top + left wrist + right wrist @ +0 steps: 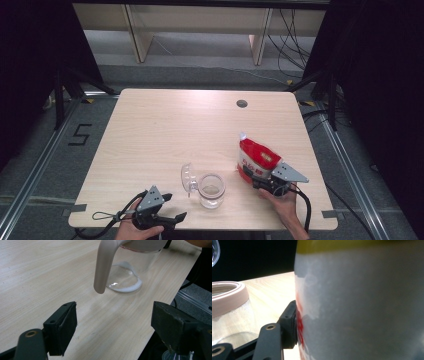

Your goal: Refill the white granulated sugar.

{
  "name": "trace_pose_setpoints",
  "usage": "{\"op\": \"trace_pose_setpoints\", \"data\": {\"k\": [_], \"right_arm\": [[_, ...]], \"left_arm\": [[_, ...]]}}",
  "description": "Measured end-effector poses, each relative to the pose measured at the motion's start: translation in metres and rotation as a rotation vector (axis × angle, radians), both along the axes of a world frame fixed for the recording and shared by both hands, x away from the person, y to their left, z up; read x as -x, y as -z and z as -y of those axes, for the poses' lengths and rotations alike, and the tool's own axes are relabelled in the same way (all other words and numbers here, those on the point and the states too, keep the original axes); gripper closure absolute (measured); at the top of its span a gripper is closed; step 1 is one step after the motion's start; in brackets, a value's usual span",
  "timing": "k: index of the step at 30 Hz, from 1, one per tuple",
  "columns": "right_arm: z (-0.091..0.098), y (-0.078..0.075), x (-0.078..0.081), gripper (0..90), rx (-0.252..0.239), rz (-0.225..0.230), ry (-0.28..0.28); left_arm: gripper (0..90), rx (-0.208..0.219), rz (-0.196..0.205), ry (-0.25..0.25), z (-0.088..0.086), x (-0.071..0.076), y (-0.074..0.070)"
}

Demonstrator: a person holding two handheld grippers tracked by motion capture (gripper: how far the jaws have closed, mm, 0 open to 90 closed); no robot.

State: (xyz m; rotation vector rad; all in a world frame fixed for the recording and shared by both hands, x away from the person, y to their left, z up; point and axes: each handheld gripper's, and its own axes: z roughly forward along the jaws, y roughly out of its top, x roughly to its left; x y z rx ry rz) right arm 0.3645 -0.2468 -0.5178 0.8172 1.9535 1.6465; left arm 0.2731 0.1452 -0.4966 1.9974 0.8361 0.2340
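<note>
One soft red-and-white pouch [256, 160], right of centre in the high view, likely yields under pressure and shifts its contents; best held low on its body. The right gripper [259, 181] clamps its base. Left of it stands a glass jar [211, 190]. The left gripper [172, 207] gapes empty, lower left.

Black "5" on floor [80, 134]; pouch [256, 159] print perhaps illegible.
</note>
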Motion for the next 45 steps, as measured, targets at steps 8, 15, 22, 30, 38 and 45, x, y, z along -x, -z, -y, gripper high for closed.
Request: {"op": "trace_pose_setpoints", "data": {"k": [8,15,22,30,38,45], "right_arm": [[0.000,-0.001,-0.001,44.7,0.002,0.011,0.022],[-0.001,-0.004,0.002,46.5,-0.004,0.020,0.045],[0.002,-0.009,0.004,47.4,0.010,0.012,-0.012],[0.008,-0.025,0.014,47.6,0.043,0.064,-0.033],[0.006,-0.038,0.029,47.7,0.068,0.119,-0.077],[0.002,-0.043,0.042,47.8,0.124,0.156,-0.097]], "left_arm": [[20.5,-0.003,0.001,0.000,0.000,0.000,0.000],[20.6,0.009,0.007,0.000,0.000,0.000,0.000],[20.6,-0.001,0.024,0.008,-0.002,-0.001,-0.001],[20.6,-0.008,0.027,0.007,-0.003,-0.001,-0.001],[20.5,-0.011,0.034,0.013,-0.005,-0.001,-0.002],[20.5,0.001,0.017,-0.004,-0.004,0.000,-0.001]]}}
